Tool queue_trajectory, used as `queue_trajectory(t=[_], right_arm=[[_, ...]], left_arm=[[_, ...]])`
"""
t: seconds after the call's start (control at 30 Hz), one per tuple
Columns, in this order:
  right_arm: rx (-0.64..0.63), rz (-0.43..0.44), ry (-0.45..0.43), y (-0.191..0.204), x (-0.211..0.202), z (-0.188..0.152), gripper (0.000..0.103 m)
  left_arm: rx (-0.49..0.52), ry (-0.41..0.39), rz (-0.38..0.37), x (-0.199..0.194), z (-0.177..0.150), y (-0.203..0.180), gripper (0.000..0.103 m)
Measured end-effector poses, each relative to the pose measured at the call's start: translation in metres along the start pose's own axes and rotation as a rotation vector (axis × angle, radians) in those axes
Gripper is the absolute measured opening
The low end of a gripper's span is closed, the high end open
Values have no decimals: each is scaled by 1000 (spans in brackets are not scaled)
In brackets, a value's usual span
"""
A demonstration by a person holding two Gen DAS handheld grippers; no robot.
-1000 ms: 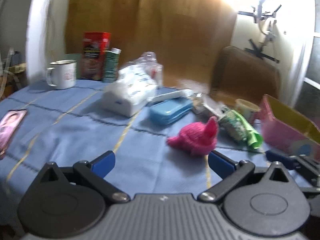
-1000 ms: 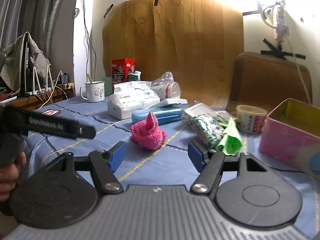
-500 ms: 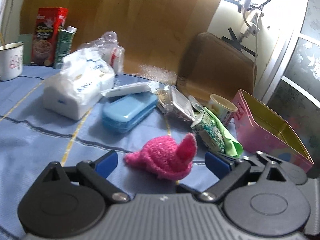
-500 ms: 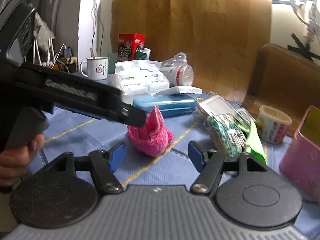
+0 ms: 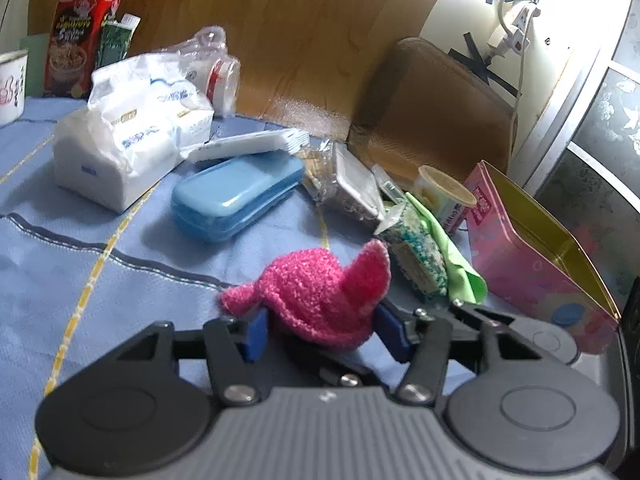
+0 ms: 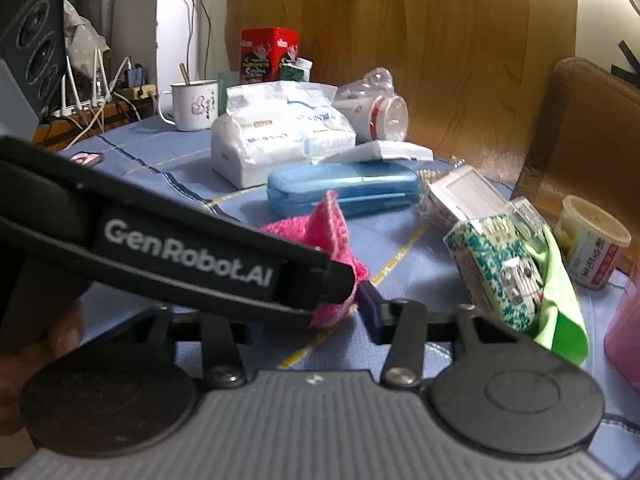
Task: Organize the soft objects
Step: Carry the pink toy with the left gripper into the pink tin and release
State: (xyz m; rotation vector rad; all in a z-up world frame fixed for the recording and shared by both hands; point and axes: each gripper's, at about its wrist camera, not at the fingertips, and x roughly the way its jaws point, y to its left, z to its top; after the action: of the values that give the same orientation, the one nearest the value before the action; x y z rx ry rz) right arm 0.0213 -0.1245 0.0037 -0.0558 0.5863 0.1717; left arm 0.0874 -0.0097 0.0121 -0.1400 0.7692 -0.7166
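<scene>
Right wrist: left tool [image 6: 340,288] hides right tool's left finger | both closing, apparently gripping pink knit [image 5: 320,300]

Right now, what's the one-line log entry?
phase: grasping | target: pink knitted piece | left gripper: closing around it | right gripper: closing beside it | pink tin: open

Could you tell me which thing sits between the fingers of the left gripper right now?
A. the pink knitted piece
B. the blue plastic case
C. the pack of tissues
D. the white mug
A: in the left wrist view the pink knitted piece lies between the blue pads of the left gripper, whose jaws are closing on it.
</scene>
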Motion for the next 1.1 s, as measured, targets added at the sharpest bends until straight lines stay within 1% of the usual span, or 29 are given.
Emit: queue_trajectory(t=[0.07,0.13,0.27,0.37,0.47,0.6,0.67,0.7,0.73,0.77,0.83,0.87,0.9,1.0,1.1], right_arm=[[26,-9,-26,-3,-9,-2,45],[42,-40,-73,-5,-23,-6,45],[62,-139,-168,-19,-54,-14,44],[81,-236,-220,-39,-75,-18,44],[94,-362,-262,-62,-95,-25,44],[144,-525,-291,-101,-120,-31,44],[167,-585,-294,-118,-126,-33,44],[182,-616,-292,-128,-131,-35,44],[193,-640,-284,-136,-131,-37,45],[205,-663,-271,-144,-132,-38,46],[246,-710,-235,-159,-133,-43,48],[271,-724,-228,-164,-135,-46,52],[296,-725,-229,-168,-136,-49,53],[337,-706,-252,-169,-145,-57,54],[349,-686,-293,-168,-143,-57,54]], left_arm=[[28,-14,-15,-5,1,-12,54],[58,-26,-41,-7,4,-26,54],[141,-45,-111,-1,12,-67,54],[212,-47,-169,13,21,-108,54],[275,-44,-230,33,25,-152,54],[316,-30,-326,61,32,-205,54],[328,-18,-361,77,34,-228,55],[326,-12,-369,85,35,-238,60],[320,-2,-363,93,35,-247,65],[315,1,-349,100,34,-253,72],[318,-10,-323,105,31,-258,73],[314,-13,-316,103,31,-256,75],[304,-22,-318,100,30,-251,82],[276,-76,-309,76,31,-222,83],[236,-127,-267,53,32,-181,83]])
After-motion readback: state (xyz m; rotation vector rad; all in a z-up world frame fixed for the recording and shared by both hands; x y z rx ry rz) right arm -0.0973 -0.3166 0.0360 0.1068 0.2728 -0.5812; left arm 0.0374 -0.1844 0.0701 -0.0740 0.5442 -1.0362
